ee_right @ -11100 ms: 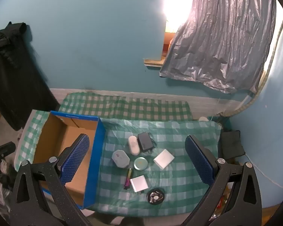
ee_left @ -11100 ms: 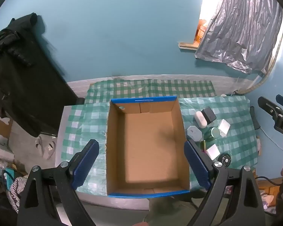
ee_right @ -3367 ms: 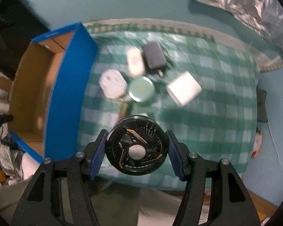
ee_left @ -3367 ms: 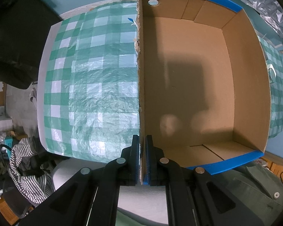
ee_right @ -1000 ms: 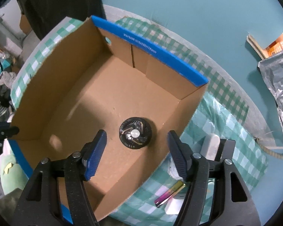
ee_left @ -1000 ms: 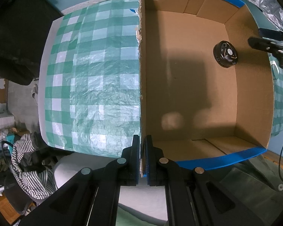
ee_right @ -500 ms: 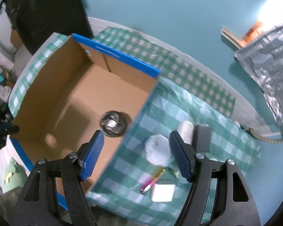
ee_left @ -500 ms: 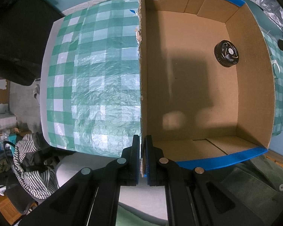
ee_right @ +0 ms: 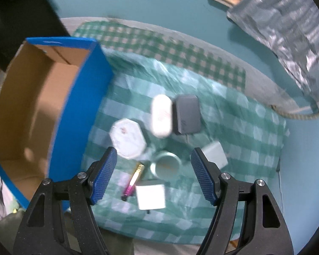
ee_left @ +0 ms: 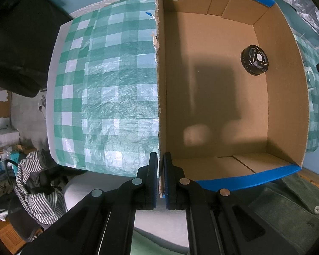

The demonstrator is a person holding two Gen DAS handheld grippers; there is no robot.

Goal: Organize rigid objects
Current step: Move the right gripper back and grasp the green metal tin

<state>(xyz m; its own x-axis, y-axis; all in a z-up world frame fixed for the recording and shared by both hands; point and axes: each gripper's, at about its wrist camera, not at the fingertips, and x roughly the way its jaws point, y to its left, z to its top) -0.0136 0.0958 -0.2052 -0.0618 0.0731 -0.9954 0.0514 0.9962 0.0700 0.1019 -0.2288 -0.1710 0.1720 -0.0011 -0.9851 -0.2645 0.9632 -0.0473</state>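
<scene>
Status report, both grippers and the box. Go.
Left gripper shut on box wall. Right gripper open, empty, above table items. Black fan alone in box. Nothing blocking.

Domestic room — a lived-in home, not a workplace. A table under a green-checked plastic cloth (ee_left: 108, 80) stands against a teal painted wall (ee_right: 138, 2). Dark clothing (ee_left: 17, 42) hangs at one side; a striped garment (ee_left: 34, 193) lies heaped on the floor below. A crumpled silver sheet (ee_right: 287, 27) drapes over a window opening. Small household items — among them a tin (ee_right: 167, 166) — sit on the cloth.
</scene>
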